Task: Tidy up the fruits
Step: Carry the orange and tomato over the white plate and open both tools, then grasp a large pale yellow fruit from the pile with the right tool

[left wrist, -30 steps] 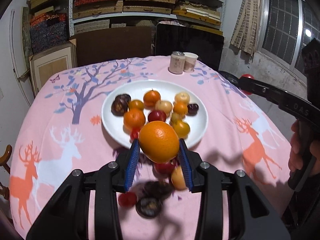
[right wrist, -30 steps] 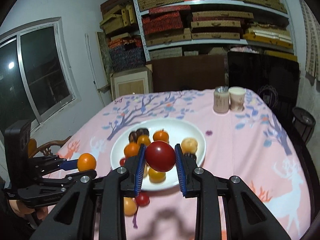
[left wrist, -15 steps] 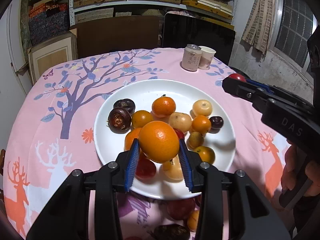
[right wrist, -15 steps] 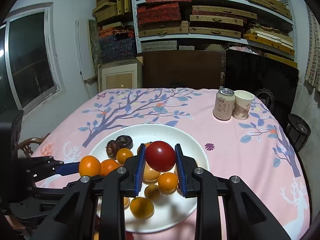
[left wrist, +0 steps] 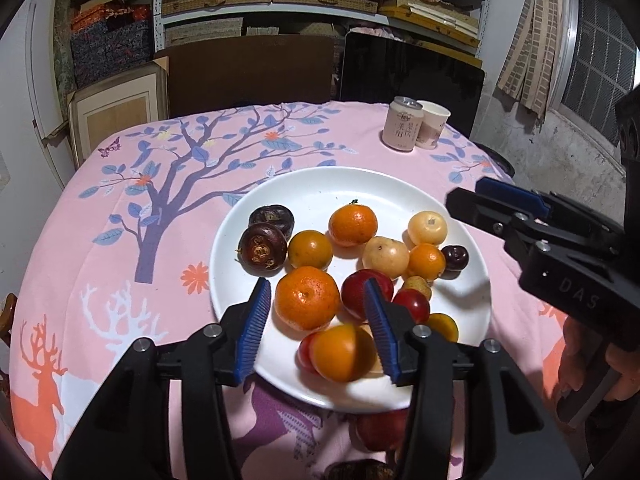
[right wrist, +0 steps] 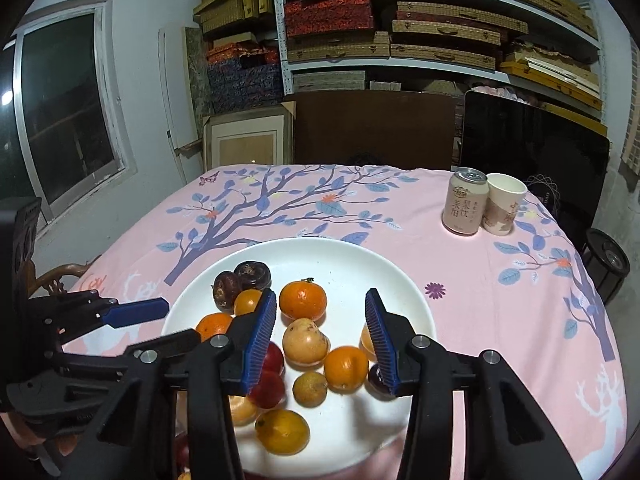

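Both pairs of tongs hang over the near edge of a round white plate (left wrist: 320, 192) heaped with small fruits on a pink tree-print tablecloth (left wrist: 120, 240). The left gripper (left wrist: 316, 330) is spreading, a large orange (left wrist: 307, 297) lying loose between its blue pads. The right gripper (right wrist: 320, 338) is spreading too, gripping nothing.
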### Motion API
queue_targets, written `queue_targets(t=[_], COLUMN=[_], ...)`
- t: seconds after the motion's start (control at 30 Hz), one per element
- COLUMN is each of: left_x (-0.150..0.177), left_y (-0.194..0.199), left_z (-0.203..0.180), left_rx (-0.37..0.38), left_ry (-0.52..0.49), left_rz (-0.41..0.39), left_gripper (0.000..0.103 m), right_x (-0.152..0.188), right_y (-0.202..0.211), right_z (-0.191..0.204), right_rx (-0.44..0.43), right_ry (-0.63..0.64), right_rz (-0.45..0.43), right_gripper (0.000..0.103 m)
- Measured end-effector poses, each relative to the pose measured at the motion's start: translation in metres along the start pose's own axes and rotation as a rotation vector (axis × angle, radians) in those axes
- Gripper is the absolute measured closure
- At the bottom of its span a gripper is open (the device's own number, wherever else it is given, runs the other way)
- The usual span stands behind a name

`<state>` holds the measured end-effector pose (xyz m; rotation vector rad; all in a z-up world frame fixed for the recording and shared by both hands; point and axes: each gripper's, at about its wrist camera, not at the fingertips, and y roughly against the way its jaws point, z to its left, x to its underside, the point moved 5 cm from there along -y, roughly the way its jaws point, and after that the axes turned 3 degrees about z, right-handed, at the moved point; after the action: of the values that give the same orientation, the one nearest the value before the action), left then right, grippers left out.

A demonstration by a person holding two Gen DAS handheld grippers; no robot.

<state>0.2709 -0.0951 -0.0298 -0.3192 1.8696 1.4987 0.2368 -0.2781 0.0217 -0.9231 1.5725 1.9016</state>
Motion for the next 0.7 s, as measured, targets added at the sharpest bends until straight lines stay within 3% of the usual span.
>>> queue_targets(t=[0.13, 0.23, 0.43, 0.7], left_x=[0.015, 0.036, 0.087, 0.144], left_y=[0.03, 0.05, 0.073, 0.062], left_z=[0.001, -0.001, -0.003, -0.006], left_rx=[0.008, 0.012, -0.015, -0.013], left_ry=[0.004, -0.018, -0.062, -0.076], left_rz=[-0.037, -0.046, -0.025, 0.071], left_gripper=[0.033, 0.028, 0.025, 0.025], right_x=[0.016, 0.038, 0.087, 0.129], right_y=[0.024, 0.041, 0.059, 0.059], right_z=[-0.005, -0.006, 0.005, 0.03], right_rx=[-0.019, -0.046, -0.103, -0.148], right_ry=[-0.038, -0.066, -0.084, -0.06], right_rz=[0.003, 0.016, 0.061, 0.134], right_gripper=[0.057, 0.054, 0.051, 0.051])
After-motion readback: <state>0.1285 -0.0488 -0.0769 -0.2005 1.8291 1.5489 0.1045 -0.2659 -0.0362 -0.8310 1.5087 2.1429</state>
